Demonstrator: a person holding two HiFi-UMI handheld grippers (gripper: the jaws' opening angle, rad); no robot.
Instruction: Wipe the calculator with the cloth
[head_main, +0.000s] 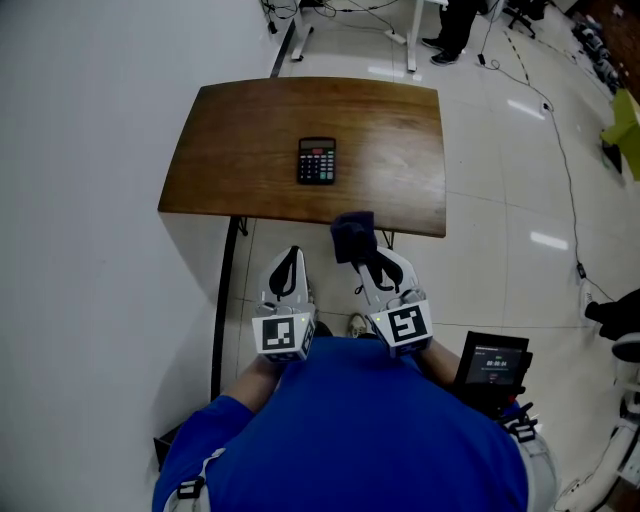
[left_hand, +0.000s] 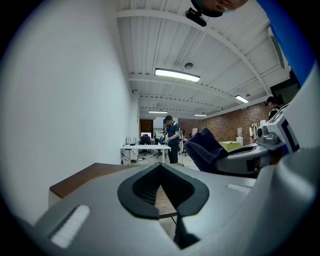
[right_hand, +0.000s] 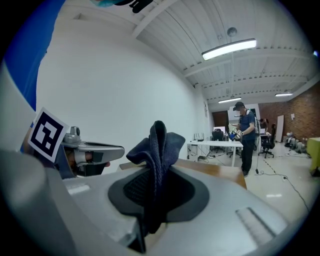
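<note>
Wiping hasn't begun, has it?

No, I'd put this at the approach. The calculator (head_main: 316, 160) lies flat near the middle of the wooden table (head_main: 230, 150), untouched. Both grippers hang short of the table's near edge, close to the person's blue shirt (head_main: 340, 430). The right gripper (head_main: 365, 262) is clenched on the cloth (head_main: 352, 235). The left gripper (head_main: 291, 253) has its jaws pressed together with nothing between them.

What does the next move call for?

By my reckoning, carrying the cloth forward past the near edge and lowering it onto the keys, free bunch leading rather than the jaw tips. The left one could steady the calculator, since a light slab on a smooth top may slide under a wipe.

And the materials?

The cloth is dark blue, soft and knit-textured, folded into a ridge that stands up out of the right jaws. The calculator is a small dark rectangle, seemingly hard plastic, with rows of keys, a few of them red, and a pale display strip at the far end. The table is brown wood grain with a slight sheen and rounded corners.
</note>
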